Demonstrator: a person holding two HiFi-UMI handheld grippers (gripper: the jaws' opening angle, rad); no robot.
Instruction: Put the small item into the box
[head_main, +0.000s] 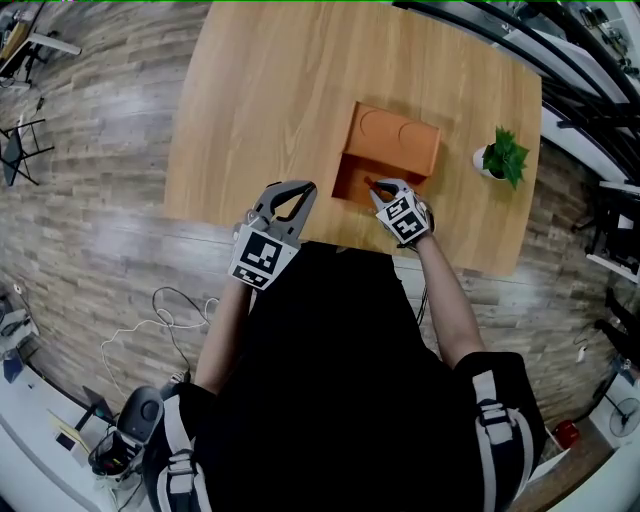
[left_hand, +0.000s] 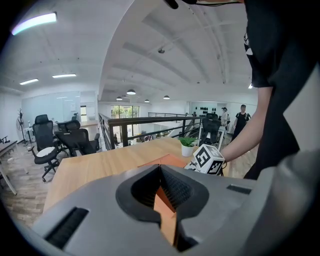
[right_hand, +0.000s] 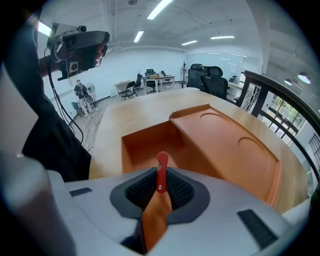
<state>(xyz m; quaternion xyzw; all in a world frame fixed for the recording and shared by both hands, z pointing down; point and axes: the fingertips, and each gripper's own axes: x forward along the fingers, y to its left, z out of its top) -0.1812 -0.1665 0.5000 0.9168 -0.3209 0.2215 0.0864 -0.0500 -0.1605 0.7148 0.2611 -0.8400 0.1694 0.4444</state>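
**Red item held at the mouth of the open box**

A person standing at a wooden table (head_main: 270, 90) holds a two-jaw gripper in each hand, both close to an orange box (head_main: 398, 140) on the tabletop. The right gripper (right_hand: 160, 176) has its jaws pressed together on the small red item (right_hand: 162, 166), a slim strip. It stands upright between the ribbed pads, and its rounded top pokes out past the jaw tips.

In the right gripper view, the item's free end shows against the box's open compartment (right_hand: 147, 142), the sunken half nearest the person. The box's other half, beyond the compartment, is covered by a flat top (right_hand: 227, 142) with two round impressions.

From the head view, the right gripper (head_main: 376, 186) tilts down over the near edge of that compartment (head_main: 350, 182). No view makes clear whether the item touches the box floor.

The left gripper (head_main: 297, 186) sits just beside the box, off the compartment's left corner and above the table. Its jaws are closed tip to tip with nothing between them. In the left gripper view, only the orange of the box shows through the slit below the meeting tips (left_hand: 160, 168).

A potted plant (head_main: 502, 155) stands on the table on the far side of the box from the left gripper, apart from the box.
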